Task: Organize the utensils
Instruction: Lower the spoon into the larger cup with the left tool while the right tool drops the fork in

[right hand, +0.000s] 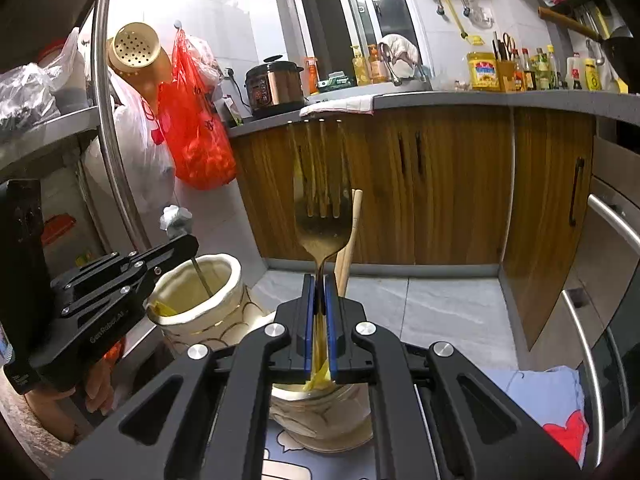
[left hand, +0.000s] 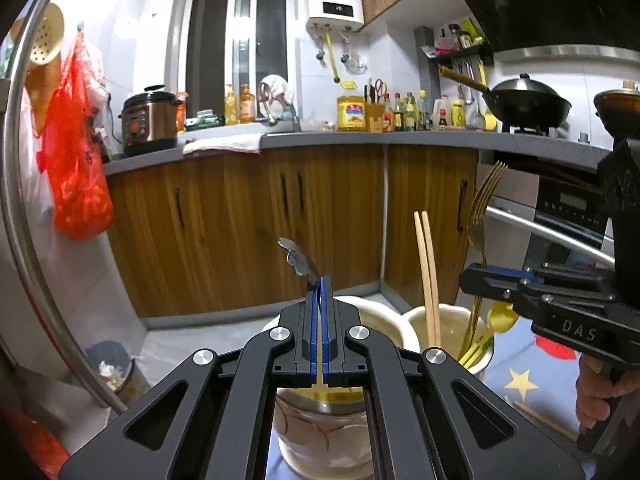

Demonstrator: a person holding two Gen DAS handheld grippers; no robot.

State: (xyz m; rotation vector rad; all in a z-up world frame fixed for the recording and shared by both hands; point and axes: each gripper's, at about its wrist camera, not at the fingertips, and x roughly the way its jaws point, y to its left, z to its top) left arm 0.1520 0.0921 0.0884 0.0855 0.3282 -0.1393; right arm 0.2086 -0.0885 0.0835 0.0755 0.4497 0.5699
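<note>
My left gripper (left hand: 320,280) is shut on a thin gold utensil with a grey flower-shaped end (left hand: 297,258), held upright over a cream ceramic holder (left hand: 376,320); the same holder (right hand: 200,292) and left gripper (right hand: 188,246) show in the right wrist view. My right gripper (right hand: 320,278) is shut on a gold fork (right hand: 322,200), tines up, above a second cream holder (right hand: 320,412). In the left wrist view that holder (left hand: 452,328) contains wooden chopsticks (left hand: 428,272), the fork (left hand: 482,200) and a gold spoon (left hand: 500,316), with the right gripper (left hand: 480,280) beside them.
Both holders stand on a blue cloth with star and heart prints (left hand: 516,376). Wooden cabinets (right hand: 440,184) and a grey counter with bottles and a rice cooker (right hand: 276,84) lie ahead. A red bag (right hand: 192,132) hangs at left. An oven handle (right hand: 592,312) is at right.
</note>
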